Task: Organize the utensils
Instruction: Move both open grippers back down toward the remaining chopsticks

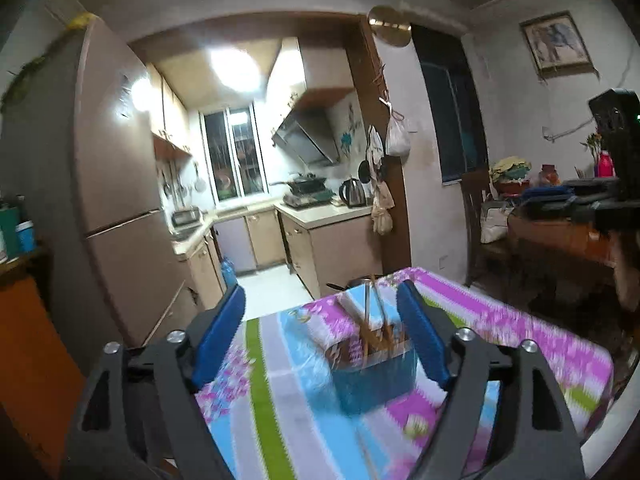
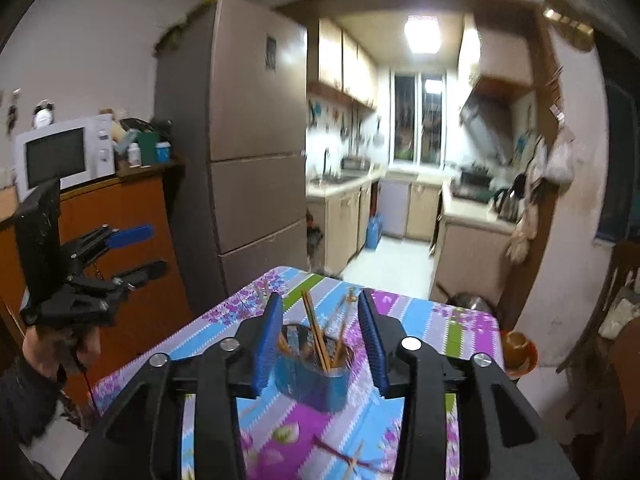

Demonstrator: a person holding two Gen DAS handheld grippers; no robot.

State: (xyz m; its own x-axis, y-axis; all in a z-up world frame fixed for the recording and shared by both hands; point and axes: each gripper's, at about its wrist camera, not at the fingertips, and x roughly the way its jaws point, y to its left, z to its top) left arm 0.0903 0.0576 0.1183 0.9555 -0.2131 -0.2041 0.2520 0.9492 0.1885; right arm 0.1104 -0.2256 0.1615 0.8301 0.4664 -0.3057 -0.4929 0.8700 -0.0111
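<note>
1. We see the utensil holder (image 2: 316,376) standing on the table (image 2: 460,320), about midway between its left and right edges.
2. The chopsticks (image 2: 316,332) stand upright in it, leaning apart.
3. The left hand-held gripper (image 2: 136,250) hangs off the table's left edge, in front of a cabinet (image 2: 120,208) carrying a microwave (image 2: 64,156).
4. A cup (image 2: 518,350) sits at the table's right edge.
5. Behind the table's far edge lies the kitchen, with the fridge (image 2: 256,140) to its left.

Glaring ceiling light (image 2: 422,34), dim room, motion blur, fisheye warping
</note>
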